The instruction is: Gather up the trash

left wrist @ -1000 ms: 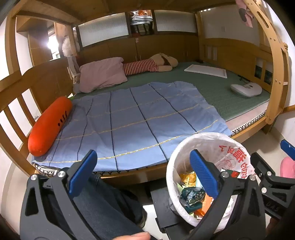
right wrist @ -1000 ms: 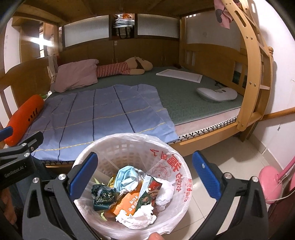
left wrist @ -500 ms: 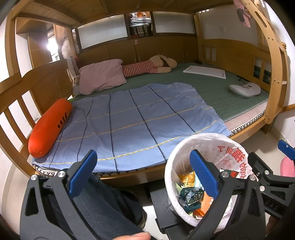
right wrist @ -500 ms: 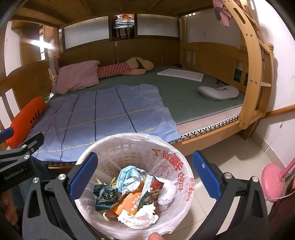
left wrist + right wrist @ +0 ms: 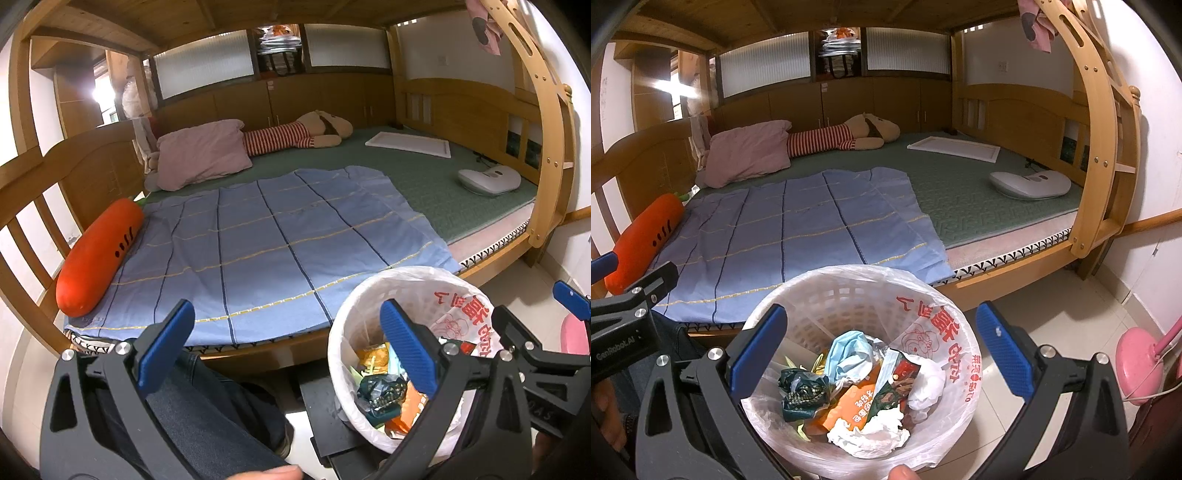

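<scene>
A white basket bin lined with a white plastic bag (image 5: 923, 317) stands on the floor by the bed. It holds trash (image 5: 857, 391): crumpled tissue, wrappers and a blue mask. It also shows in the left wrist view (image 5: 454, 295), low right. My right gripper (image 5: 879, 350) is open and empty, just above the bin. My left gripper (image 5: 288, 347) is open and empty, left of the bin, over the person's jeans-clad leg (image 5: 192, 417).
A wooden bunk bed (image 5: 550, 155) holds a blue checked sheet (image 5: 266, 243), an orange carrot pillow (image 5: 99, 251), a pink pillow (image 5: 203, 155), a striped plush toy (image 5: 295, 134), a white board (image 5: 410, 144) and a white device (image 5: 487, 181). A pink lamp base (image 5: 1137, 365) sits on the tiled floor.
Both views have pulled back and tilted slightly; the bin and bed sit a little lower in frame. Both grippers stay open and empty.
</scene>
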Motion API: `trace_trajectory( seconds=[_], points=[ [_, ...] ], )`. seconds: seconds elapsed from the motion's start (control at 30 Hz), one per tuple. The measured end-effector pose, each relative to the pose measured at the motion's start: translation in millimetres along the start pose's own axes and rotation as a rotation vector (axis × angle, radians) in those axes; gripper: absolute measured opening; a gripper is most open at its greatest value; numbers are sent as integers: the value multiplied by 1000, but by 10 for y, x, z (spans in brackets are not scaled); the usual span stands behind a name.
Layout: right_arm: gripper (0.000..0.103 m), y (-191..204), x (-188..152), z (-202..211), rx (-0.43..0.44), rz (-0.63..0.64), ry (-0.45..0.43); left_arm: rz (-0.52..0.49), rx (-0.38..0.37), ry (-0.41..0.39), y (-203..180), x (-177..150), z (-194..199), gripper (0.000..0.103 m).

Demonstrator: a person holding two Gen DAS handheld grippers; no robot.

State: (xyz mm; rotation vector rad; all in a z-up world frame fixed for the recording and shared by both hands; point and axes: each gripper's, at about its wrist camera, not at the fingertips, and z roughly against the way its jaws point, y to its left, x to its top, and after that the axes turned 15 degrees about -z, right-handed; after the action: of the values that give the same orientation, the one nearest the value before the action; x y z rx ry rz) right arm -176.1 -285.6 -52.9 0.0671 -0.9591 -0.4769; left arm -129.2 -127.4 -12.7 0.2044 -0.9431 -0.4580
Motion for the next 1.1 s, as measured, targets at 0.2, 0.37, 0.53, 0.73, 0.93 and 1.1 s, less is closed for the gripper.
trace_trajectory(
  seconds=[0.2, 0.37, 0.53, 0.73, 0.93, 1.1],
  points=[
    [100, -15, 11, -21, 3, 2, 1, 1, 2, 0, -11, 5, -1, 100],
    [100, -10, 6, -14, 3, 4, 3, 0, 0, 0, -28, 17, -2, 100],
    [100, -4, 3, -13, 3, 3, 1, 1, -1, 1, -33, 15, 1, 100],
    [100, -2, 0, -13, 3, 3, 3, 1, -4, 3, -36, 10, 1, 100],
    [100, -2, 0, -11, 2, 2, 2, -2, -7, 3, -51, -2, 6, 100],
    [100, -5, 2, -14, 2, 1, 3, 0, -20, -4, -55, -22, 13, 100]
  ],
)
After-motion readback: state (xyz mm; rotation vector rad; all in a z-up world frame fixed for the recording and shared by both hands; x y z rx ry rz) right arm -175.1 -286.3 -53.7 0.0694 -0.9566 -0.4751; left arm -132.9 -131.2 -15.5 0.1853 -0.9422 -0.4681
